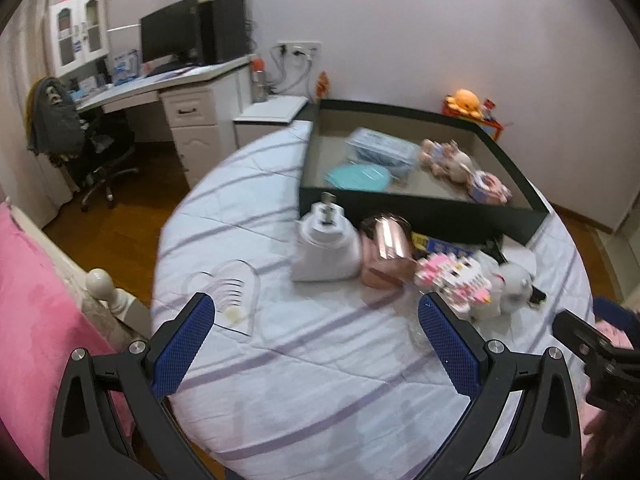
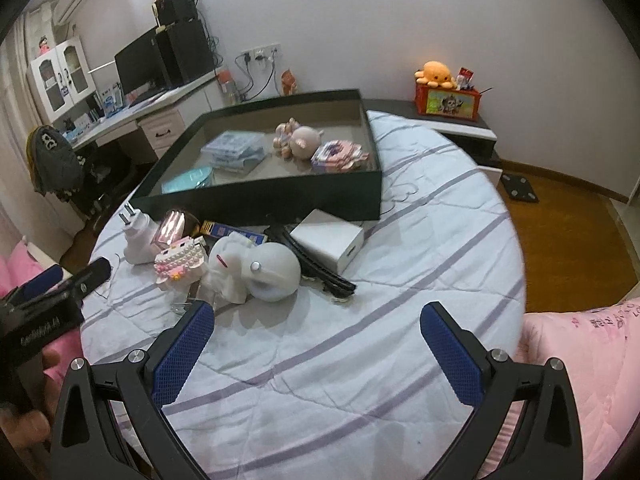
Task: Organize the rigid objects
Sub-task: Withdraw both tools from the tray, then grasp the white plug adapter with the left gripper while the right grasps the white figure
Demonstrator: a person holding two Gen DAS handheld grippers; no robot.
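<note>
A black tray-box [image 1: 420,208] [image 2: 256,204] lies on the striped bedsheet and holds a clear case, a teal lid, and small figures. In front of it lies a pile: a white plug adapter [image 1: 324,248] [image 2: 138,236], a shiny pink object [image 1: 386,250] [image 2: 172,226], a pink-white block toy [image 1: 452,276] [image 2: 180,262], a white round-headed toy [image 2: 256,270] and a white box [image 2: 328,240]. My left gripper [image 1: 316,320] is open and empty, short of the pile. My right gripper [image 2: 316,324] is open and empty, just in front of the white toy.
A clear heart-shaped stand [image 1: 228,296] lies on the sheet by my left gripper. A black strap-like item [image 2: 320,264] lies beside the white box. A desk with a monitor [image 1: 172,40] and a chair stand at far left. A pink quilt [image 2: 580,360] borders the sheet.
</note>
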